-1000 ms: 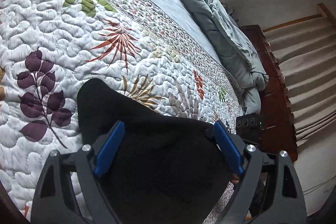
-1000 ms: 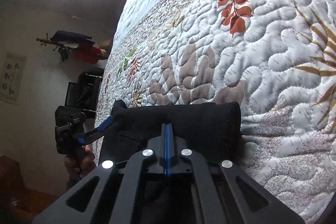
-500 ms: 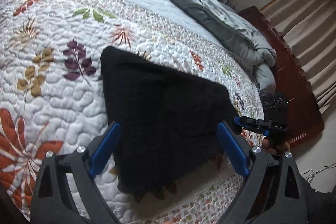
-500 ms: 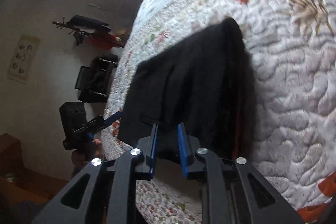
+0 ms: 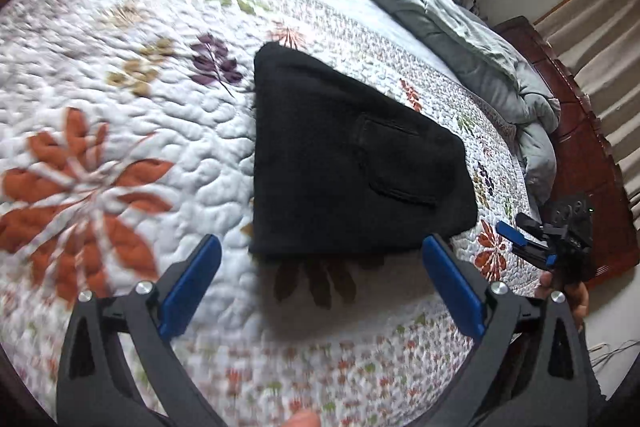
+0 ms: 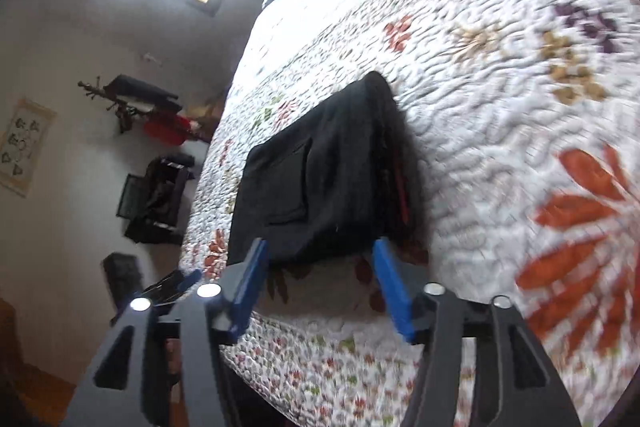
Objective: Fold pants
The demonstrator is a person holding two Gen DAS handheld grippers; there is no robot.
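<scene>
On your left, the left gripper (image 5: 320, 283) hangs above the near part of the floral quilt (image 5: 120, 107), its jaws spread wide with nothing between them; the blue pads (image 5: 188, 287) frame only quilt and the near edge of the garment. The black pants (image 5: 348, 163) lie in the middle of the bed as a compact folded bundle, a back pocket (image 5: 394, 163) facing up, the near edge just beyond your fingertips and not touching them. Past the bundle, a rumpled grey duvet (image 5: 460, 31) is pushed to the far side of the bed.

On your right, the right gripper (image 6: 320, 279) is likewise free: its jaws stand partly apart, narrower than the left pair, holding nothing, with the pants (image 6: 320, 179) just ahead of them. From this side you can see the stacked layers at the bundle's right edge, with a thin red strip (image 6: 402, 187) showing between them.

By my reading the fold is essentially done, so the risks are small but real. Those exposed layers on the right look loosely stacked; if a fingertip catches them, the top layer could peel back or slide off square. The quilt is soft and puckered, so dragging either gripper across it could tug the bundle along. Both views are blurred at the edges, so alignment of the far corners cannot be judged.
</scene>
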